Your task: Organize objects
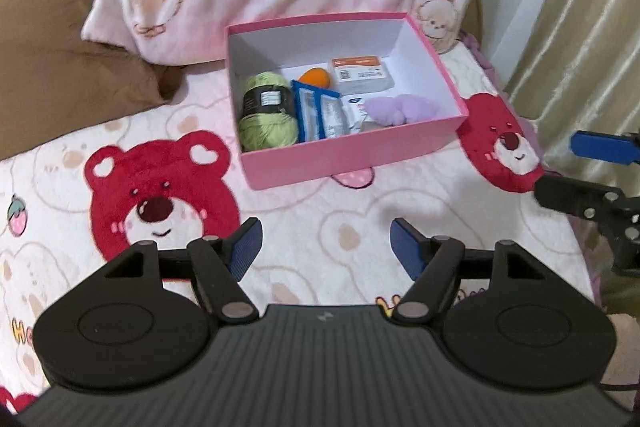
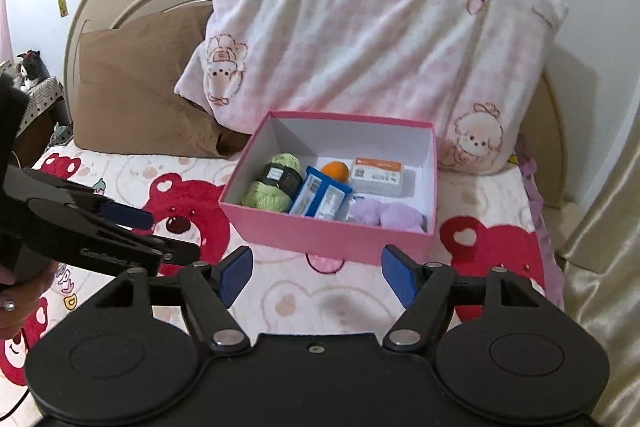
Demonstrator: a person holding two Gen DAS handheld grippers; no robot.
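Both tools (image 1: 326, 251) (image 2: 316, 279) open, empty.

From the left wrist we look down at the box (image 1: 348, 99) from near its front, slightly to its left. From the right wrist we face it from its right, farther back. We share the box and the pillow (image 2: 380, 39) behind it.

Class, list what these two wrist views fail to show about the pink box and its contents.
- Left wrist: label text on the white packet is blurred.
- Right wrist: the box's near wall hides the purple item's lower part.
- Both: the orange object is partly covered by the blue packets.
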